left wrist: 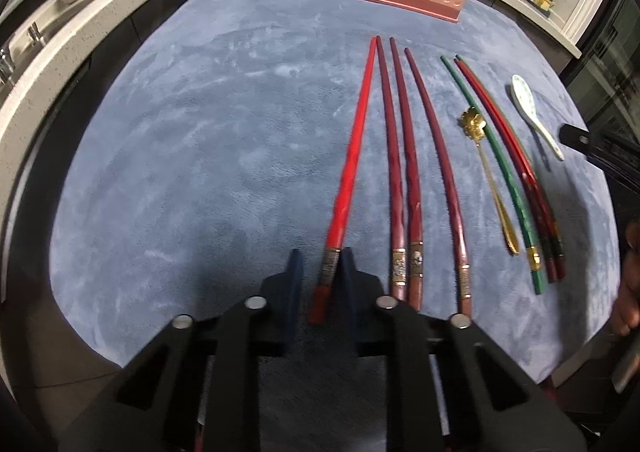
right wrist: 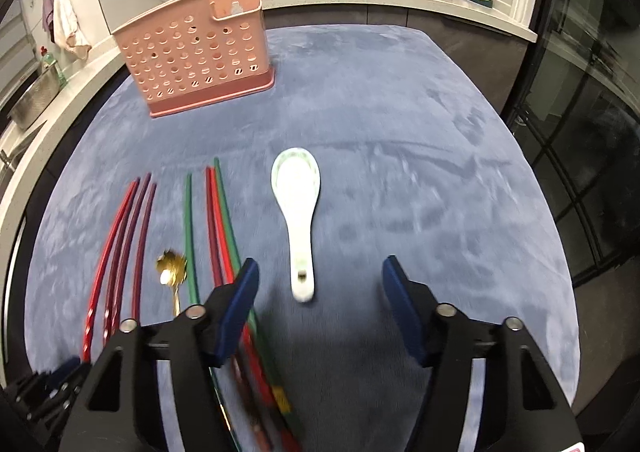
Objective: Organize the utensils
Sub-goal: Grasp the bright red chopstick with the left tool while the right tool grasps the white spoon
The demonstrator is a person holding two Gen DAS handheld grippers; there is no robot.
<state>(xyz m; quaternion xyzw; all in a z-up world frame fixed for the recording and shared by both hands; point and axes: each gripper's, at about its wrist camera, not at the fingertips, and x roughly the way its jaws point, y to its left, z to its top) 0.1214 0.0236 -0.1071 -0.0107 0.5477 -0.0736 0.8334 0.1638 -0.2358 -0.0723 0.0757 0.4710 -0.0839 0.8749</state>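
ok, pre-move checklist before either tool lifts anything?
1. Left tool closed on the bright red chopstick: cannot tell; it sits between the narrowed pads, contact unclear.
2. Neighbouring maroon chopsticks outside that grip: ok.
3. Right tool straddling the white spoon handle: ok, open, not touching.
4. Green and red chopsticks clear of the right tool's left pad: not ok, they run under it.
5. Pink holder upright, unobstructed: ok.

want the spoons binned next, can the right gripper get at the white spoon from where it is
Probably yes: the white spoon lies alone on the cloth, its handle between the right gripper fingers, nothing over it.
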